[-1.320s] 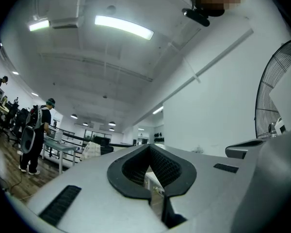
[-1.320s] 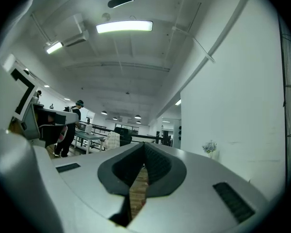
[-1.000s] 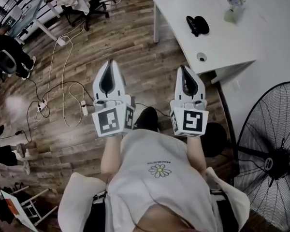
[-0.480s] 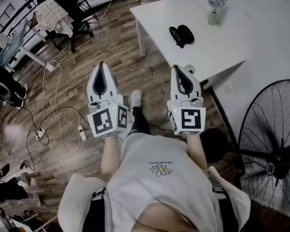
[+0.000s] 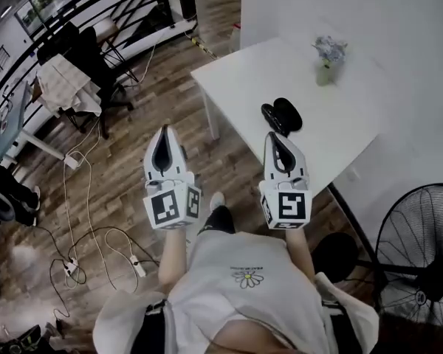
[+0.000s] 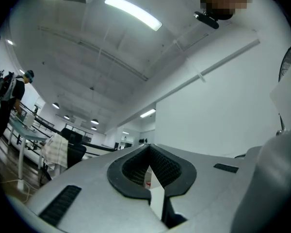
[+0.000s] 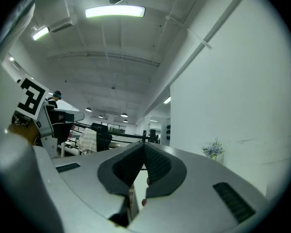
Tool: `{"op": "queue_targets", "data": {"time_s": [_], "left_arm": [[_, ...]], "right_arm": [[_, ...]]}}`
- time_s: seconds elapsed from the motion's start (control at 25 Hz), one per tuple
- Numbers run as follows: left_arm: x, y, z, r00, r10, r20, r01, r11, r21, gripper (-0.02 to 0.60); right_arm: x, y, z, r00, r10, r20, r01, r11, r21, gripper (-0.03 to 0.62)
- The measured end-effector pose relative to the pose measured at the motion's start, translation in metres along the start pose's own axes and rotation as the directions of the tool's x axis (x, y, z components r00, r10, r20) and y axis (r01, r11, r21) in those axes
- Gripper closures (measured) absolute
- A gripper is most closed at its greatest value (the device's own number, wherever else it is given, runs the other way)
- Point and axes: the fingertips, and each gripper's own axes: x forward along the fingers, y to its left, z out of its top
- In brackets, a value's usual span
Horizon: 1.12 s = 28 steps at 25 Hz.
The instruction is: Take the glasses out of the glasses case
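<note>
The black glasses case [image 5: 282, 115] lies closed on the white table [image 5: 340, 124], near its front left part. Both grippers are held level in front of the person's body, short of the table. My left gripper [image 5: 165, 130] hangs over the wooden floor, left of the table, with its jaws together and nothing between them. My right gripper [image 5: 274, 136] is at the table's near edge, just this side of the case, jaws also together and empty. The left gripper view [image 6: 149, 149] and the right gripper view [image 7: 144, 145] both show closed jaws aimed at the room, not at the case.
A small vase of flowers [image 5: 326, 59] stands further back on the table and shows as a vase [image 7: 213, 150] in the right gripper view. A standing fan [image 5: 421, 249] is at the lower right. Cables [image 5: 81, 198] lie on the floor, and a draped chair [image 5: 68, 80] stands at left.
The person has walked toward the table with both grippers held out in front. The table and case are now nearer to the grippers. The jaws stayed together.
</note>
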Motion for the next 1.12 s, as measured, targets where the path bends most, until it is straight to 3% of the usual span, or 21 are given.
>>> {"op": "queue_targets", "data": {"time_s": [0.28,0.52,0.76,1.12], "left_arm": [[0.147,0.049,-0.005,0.993,-0.106,0.044,0.104,0.994,0.026,0.566],[0.223,0.077,-0.039,0.988,-0.156,0.000,0.156,0.988,-0.008,0.566],[0.246,0.097,-0.076,0.984,-0.158,-0.079,0.153,0.986,-0.059,0.566],[0.245,0.087,-0.089,0.971,-0.222,-0.085,0.217,0.974,-0.057,0.566]], "right_arm": [[0.139,-0.004,-0.008,0.997,-0.078,-0.017,0.078,0.997,-0.003,0.585],[0.210,-0.008,-0.031,0.987,-0.117,-0.109,0.115,0.993,-0.020,0.585],[0.243,-0.003,-0.032,0.985,-0.110,-0.132,0.101,0.992,-0.072,0.585],[0.262,0.016,-0.041,0.987,-0.085,-0.140,0.077,0.995,-0.064,0.585]]}}
